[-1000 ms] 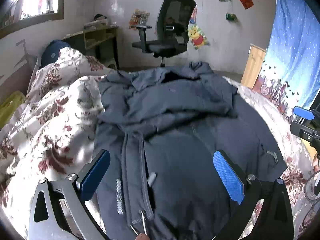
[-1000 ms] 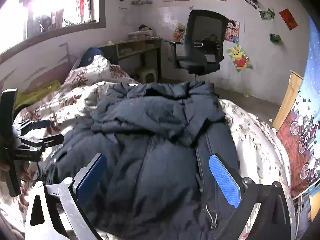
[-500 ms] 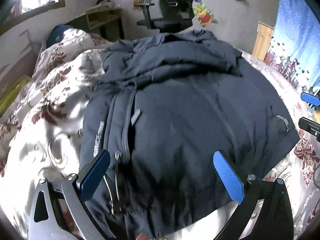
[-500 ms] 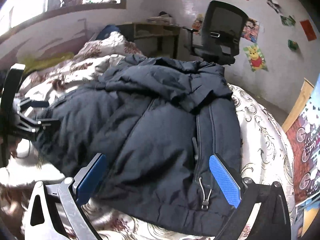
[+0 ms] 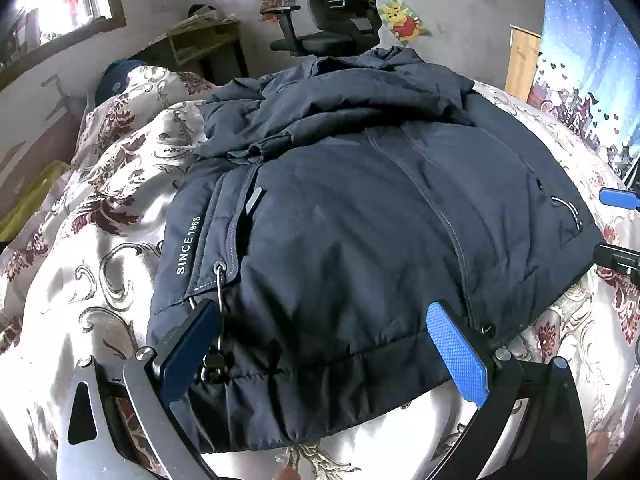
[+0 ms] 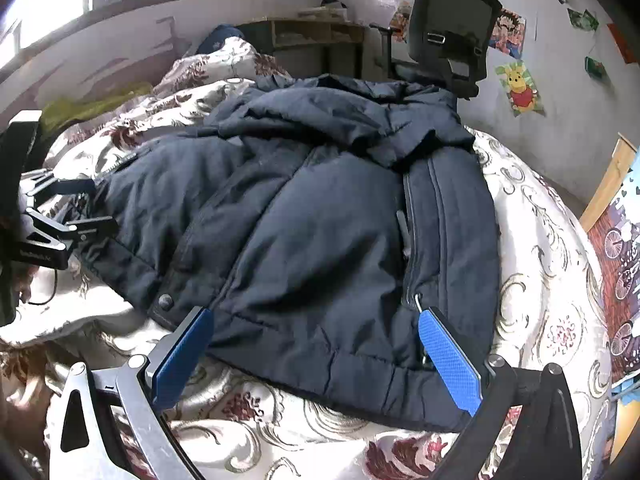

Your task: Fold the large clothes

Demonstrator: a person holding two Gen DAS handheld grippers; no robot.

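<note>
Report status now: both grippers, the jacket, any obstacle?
Left gripper open at hem. Right gripper open at hem. Navy jacket flat on floral bedspread, sleeves folded in. Nothing blocking.

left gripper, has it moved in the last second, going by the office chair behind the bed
Yes. The left gripper has dipped down toward the jacket hem: the office chair has slid up to the top edge of its view.

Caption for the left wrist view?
Open left gripper poised over hem of dark navy padded jacket spread on floral bedspread.
</note>
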